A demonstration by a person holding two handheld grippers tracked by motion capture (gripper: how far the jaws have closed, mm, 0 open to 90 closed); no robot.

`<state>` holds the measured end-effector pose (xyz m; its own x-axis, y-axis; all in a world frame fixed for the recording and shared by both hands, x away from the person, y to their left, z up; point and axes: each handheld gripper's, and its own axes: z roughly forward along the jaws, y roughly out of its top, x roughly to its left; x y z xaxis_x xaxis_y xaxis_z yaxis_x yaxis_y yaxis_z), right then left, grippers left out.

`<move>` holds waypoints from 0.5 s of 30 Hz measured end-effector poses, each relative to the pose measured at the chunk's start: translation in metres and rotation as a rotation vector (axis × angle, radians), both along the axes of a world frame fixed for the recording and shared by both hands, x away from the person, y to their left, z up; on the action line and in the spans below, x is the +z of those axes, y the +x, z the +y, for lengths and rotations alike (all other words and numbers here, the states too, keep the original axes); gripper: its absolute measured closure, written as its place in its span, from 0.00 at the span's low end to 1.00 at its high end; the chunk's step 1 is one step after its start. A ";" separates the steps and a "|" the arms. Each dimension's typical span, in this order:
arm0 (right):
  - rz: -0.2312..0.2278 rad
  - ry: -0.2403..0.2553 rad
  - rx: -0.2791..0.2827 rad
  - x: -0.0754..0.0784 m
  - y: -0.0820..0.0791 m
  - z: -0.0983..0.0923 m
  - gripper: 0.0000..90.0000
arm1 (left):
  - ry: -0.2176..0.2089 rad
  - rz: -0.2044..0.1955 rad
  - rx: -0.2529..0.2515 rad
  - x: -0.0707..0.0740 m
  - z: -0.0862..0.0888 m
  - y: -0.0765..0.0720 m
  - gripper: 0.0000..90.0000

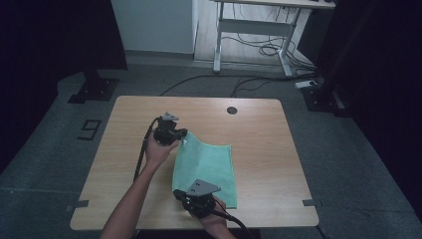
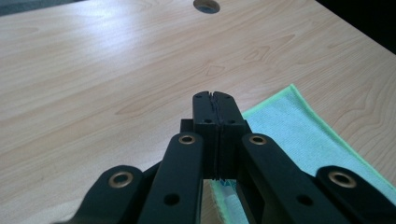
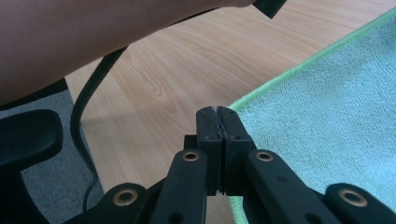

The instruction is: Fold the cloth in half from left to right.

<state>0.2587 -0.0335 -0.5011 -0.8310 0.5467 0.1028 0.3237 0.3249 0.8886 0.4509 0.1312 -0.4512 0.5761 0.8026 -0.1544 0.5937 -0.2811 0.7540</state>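
Dim, soft overhead light; dark surroundings.

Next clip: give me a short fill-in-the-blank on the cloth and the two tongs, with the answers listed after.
1. The cloth on the table is ____ in colour.
2. The left tongs are shut on the cloth's ____ left corner, as the high view shows it.
3. The right tongs grip the cloth's ____ left corner.
4. Both pairs of tongs have their jaws ____.

Missing words: green; far; near; shut
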 end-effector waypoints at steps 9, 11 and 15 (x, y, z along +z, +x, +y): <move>0.000 0.000 -0.004 -0.007 0.006 0.003 0.98 | 0.028 0.030 0.008 -0.005 -0.001 0.010 0.99; -0.004 -0.002 -0.004 -0.007 0.009 0.006 0.98 | 0.028 0.030 0.010 -0.003 -0.002 0.015 0.99; 0.011 0.021 -0.016 -0.009 0.018 0.009 0.98 | 0.034 0.036 0.003 -0.004 -0.006 0.022 0.99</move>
<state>0.2764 -0.0247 -0.5098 -0.8210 0.5575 0.1232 0.3383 0.3012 0.8915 0.4728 0.1247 -0.4555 0.5683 0.8094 -0.1479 0.6212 -0.3043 0.7221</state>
